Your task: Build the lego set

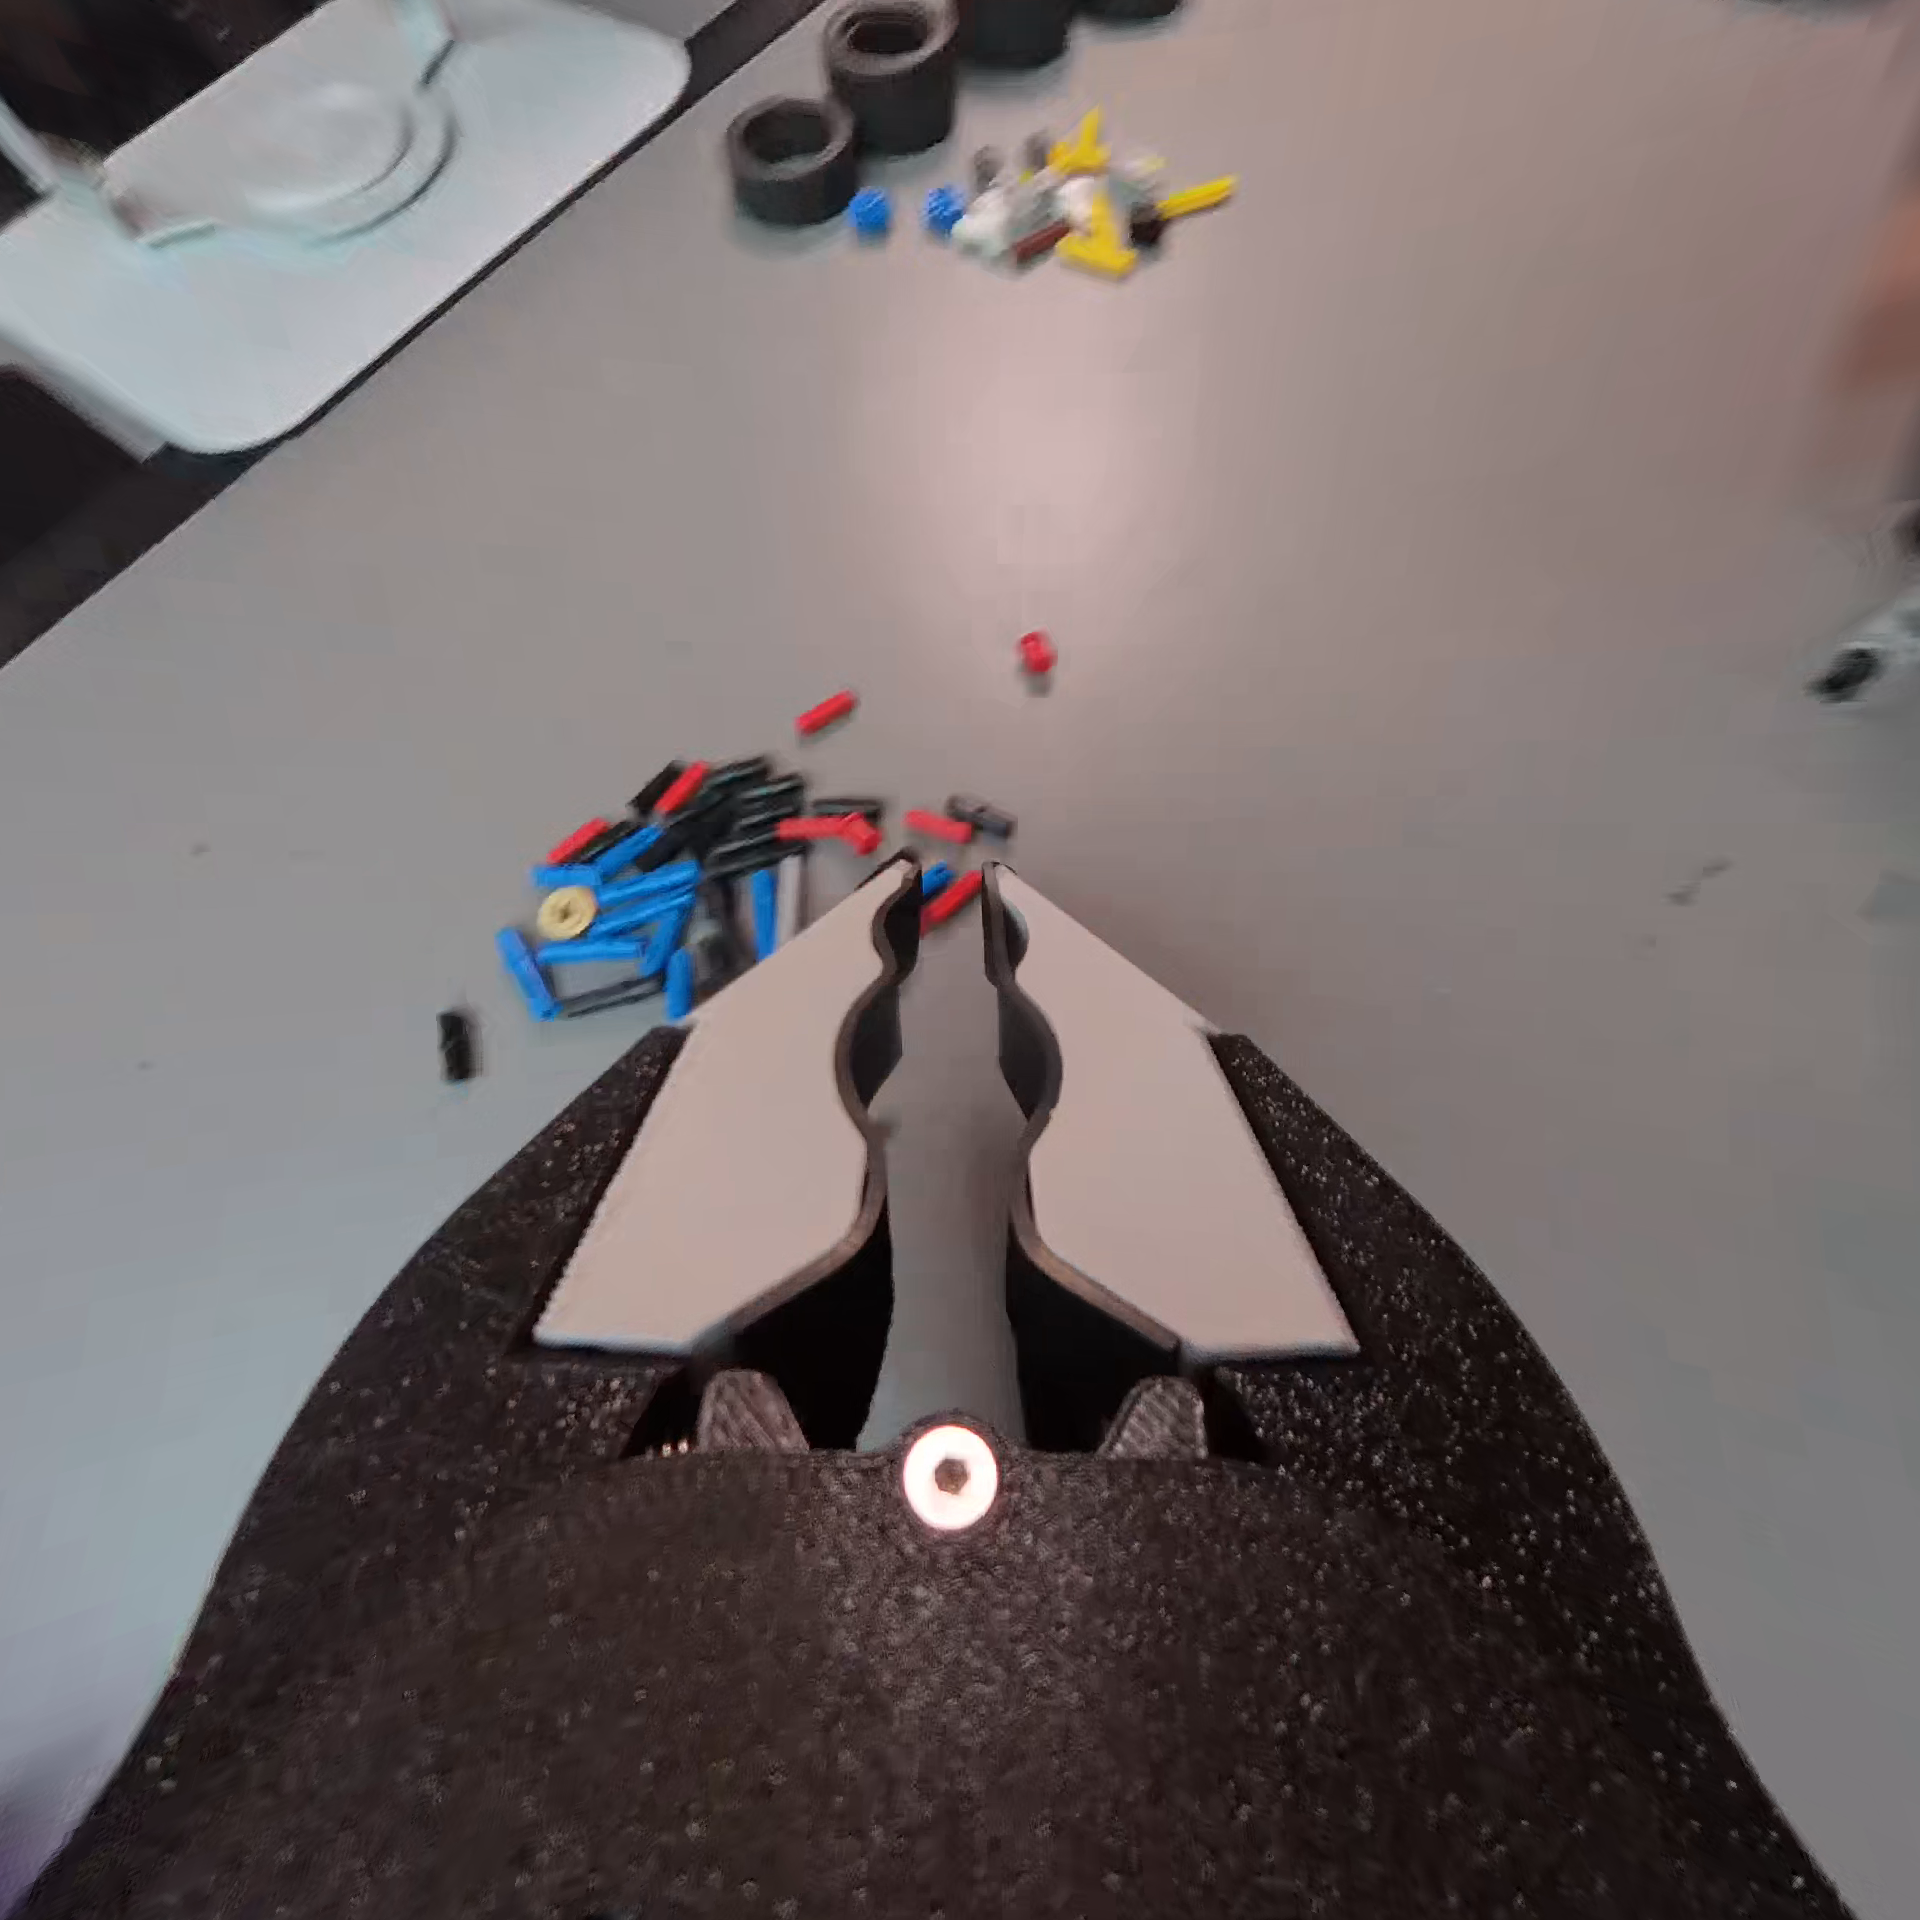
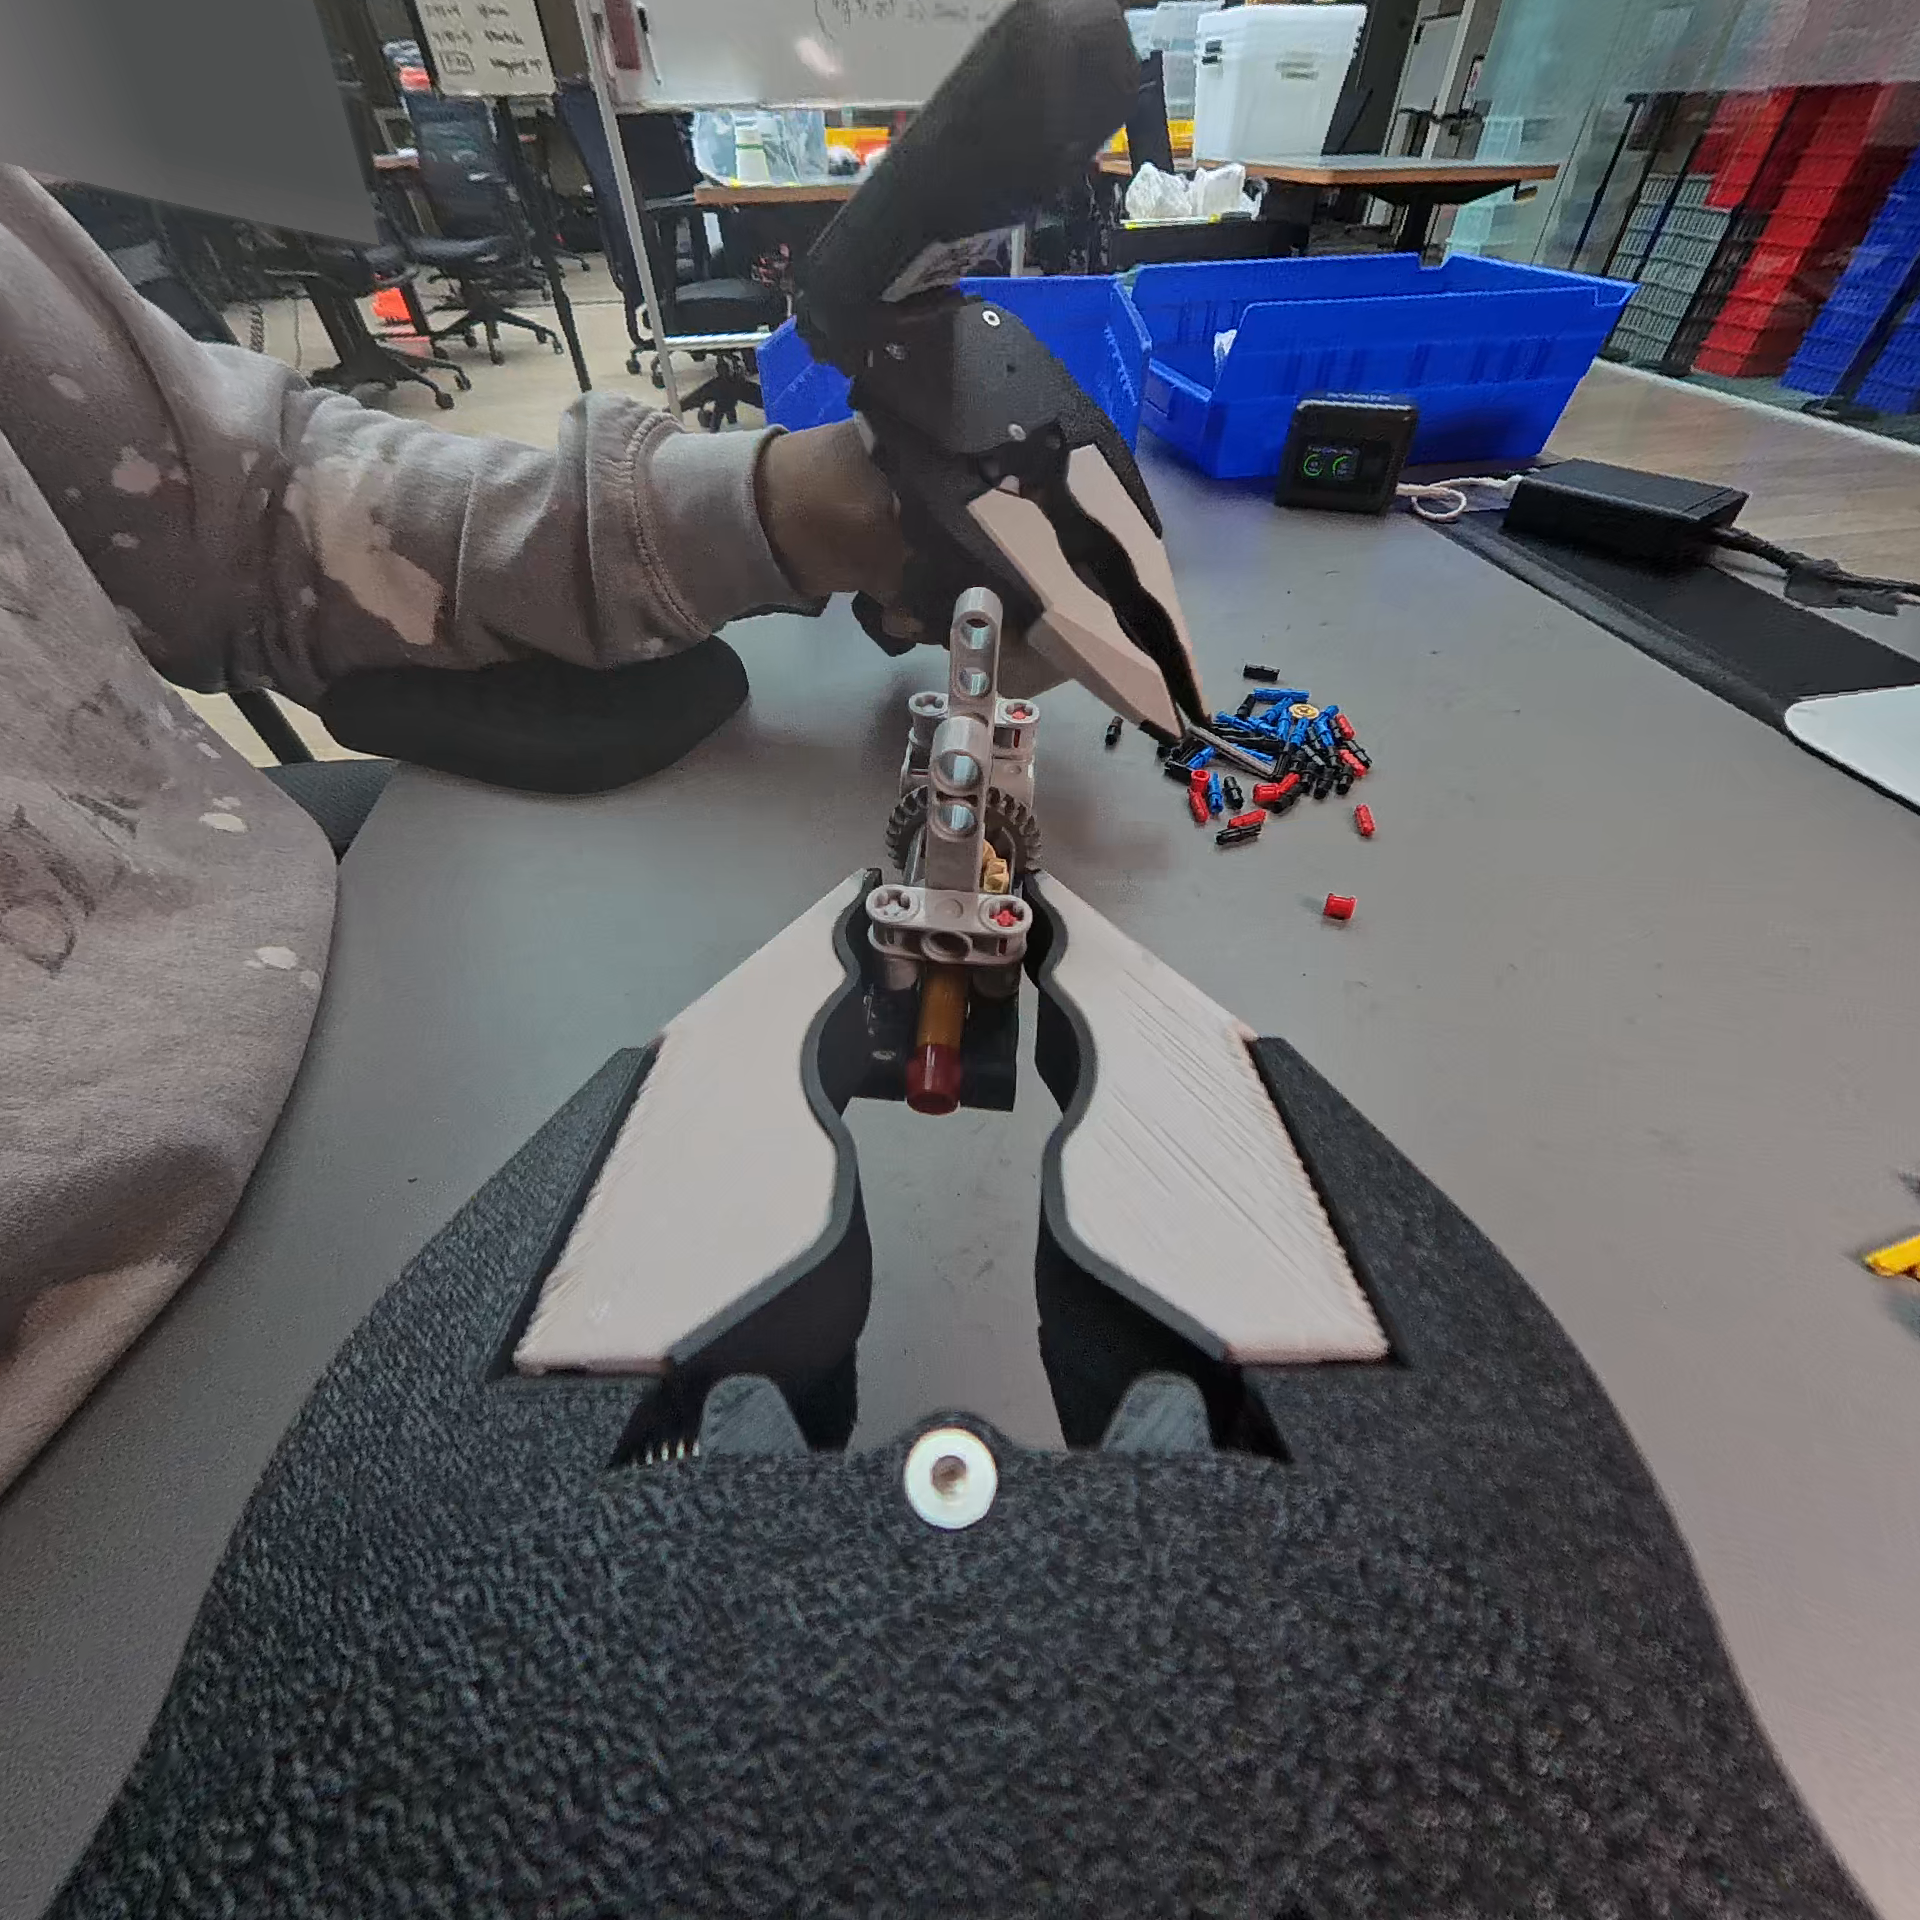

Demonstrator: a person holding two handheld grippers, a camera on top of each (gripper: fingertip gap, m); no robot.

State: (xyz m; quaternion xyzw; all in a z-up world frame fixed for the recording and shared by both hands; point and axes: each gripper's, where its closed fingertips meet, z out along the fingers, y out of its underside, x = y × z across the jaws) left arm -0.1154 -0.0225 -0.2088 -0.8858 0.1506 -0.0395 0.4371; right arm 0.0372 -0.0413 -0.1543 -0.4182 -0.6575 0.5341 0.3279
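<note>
Standing by the grey table (image 2: 1558, 1091): smooth matte top, everything placed against the pin pile (image 2: 1273, 753) near its middle. Largest item beyond the pile, blue plastic bins (image 2: 1382, 343).

Right gripper (image 2: 948, 925), rough black shell, pale ridged fingers, clamped on the part-built assembly (image 2: 961, 831), held left of the pile: grey holed beams, a dark toothed gear, a tan axle with a red tip. Judged well short of finished; many pieces lie unused.

Left gripper (image 1: 951, 878), tips down at the pile's near edge, fingers slightly parted with a red pin (image 1: 951, 899) between them; grip not confirmed.

Pile: short blue, black and red pins, one tan disc. A yellow-and-white cluster (image 1: 1081, 203) and black rubber tyres (image 1: 842, 114) sit far past it. One red bush (image 1: 1034, 651) lies alone, just beyond.
</note>
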